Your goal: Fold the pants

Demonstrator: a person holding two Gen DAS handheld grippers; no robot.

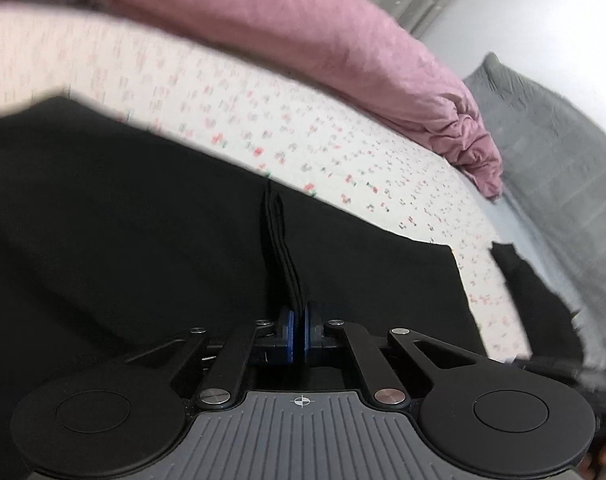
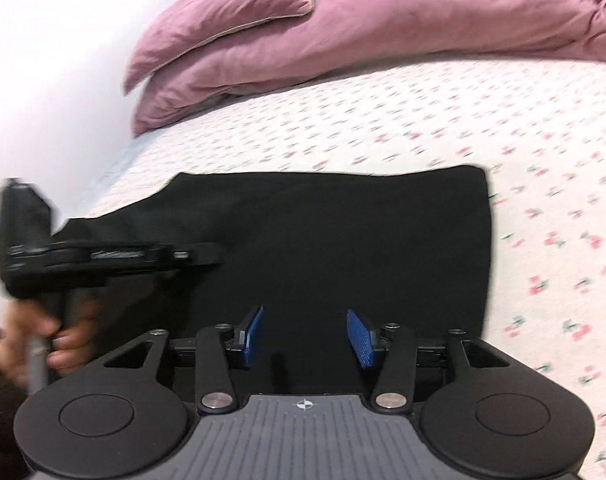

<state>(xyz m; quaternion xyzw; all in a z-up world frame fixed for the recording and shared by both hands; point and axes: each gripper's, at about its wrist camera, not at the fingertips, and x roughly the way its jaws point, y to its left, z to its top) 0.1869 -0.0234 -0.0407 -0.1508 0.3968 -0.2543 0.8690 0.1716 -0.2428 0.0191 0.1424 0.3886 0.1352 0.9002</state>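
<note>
On the flowered bed sheet (image 2: 423,128), the black pants (image 2: 323,240) lie spread below the pink duvet (image 2: 343,32). Your left gripper (image 1: 297,330) pinches a raised fold of them; your right gripper (image 2: 305,336) hangs parted, holding nothing.

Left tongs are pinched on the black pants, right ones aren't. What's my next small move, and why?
Probably close the right tongs on the near edge of the black pants. Their blue pads stand apart with only flat fabric below, while the left tongs already clamp a raised ridge of cloth; a second grip should let both hands lift the fold evenly.
</note>
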